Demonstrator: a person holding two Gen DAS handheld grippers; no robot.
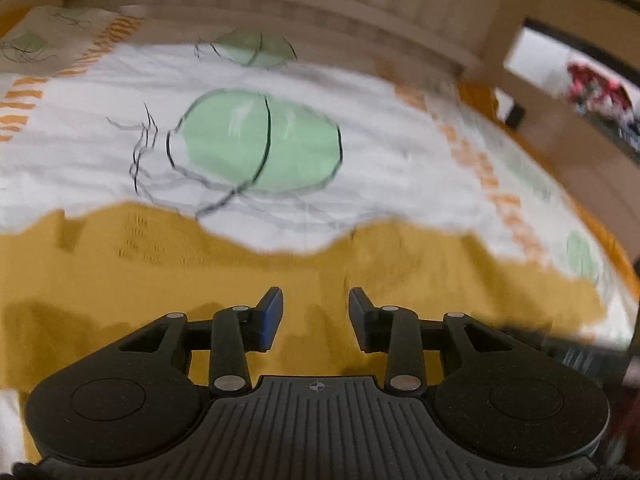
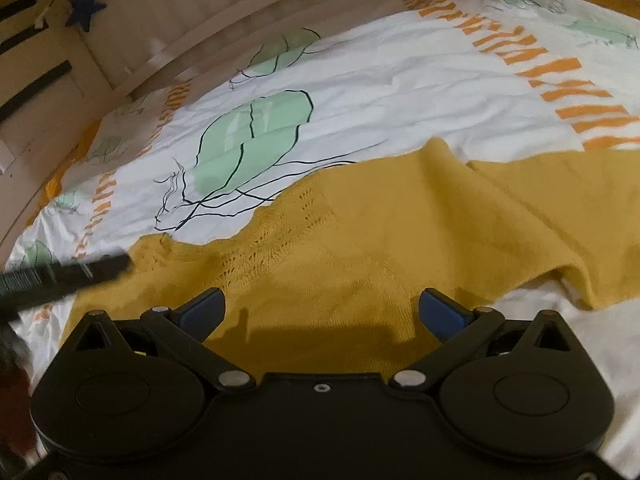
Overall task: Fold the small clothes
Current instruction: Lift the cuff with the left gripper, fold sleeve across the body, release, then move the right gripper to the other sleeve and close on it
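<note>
A yellow knitted top (image 2: 360,248) lay spread out on a bed. Under it was a white sheet (image 2: 400,92) with green leaf shapes (image 2: 248,136) and orange stripes (image 2: 560,76). The top took up the near part of the bed in both views, with the sheet showing past its far edge. It had a patch of little holes in the knit (image 2: 280,236), like a lacy pattern. It looked mostly flat, with a few soft bumps and one fold line running across its right side. It was probably laid flat like that so its sides could be picked up and folded over.

A wooden rail (image 2: 192,40) ran along the far side of the bed.

The left gripper (image 1: 316,308) hung just over the yellow top. Its two fingers were a little way apart, with only a small gap. Nothing was between them. I could see the yellow cloth through the gap, but I could not tell if the tips touched it. The left view was blurry.

The right gripper (image 2: 320,312) was over the top too, closer to its near edge. Its fingers were spread wide apart. It held nothing. The cloth lay under it, and the blue pads (image 2: 440,316) did not pinch it.

A dark bar (image 2: 60,276) poked in from the left of the right view. It was likely part of the other gripper.

No fold looked finished yet. My guess was that both grippers were getting ready to grab the edges of the top.
</note>
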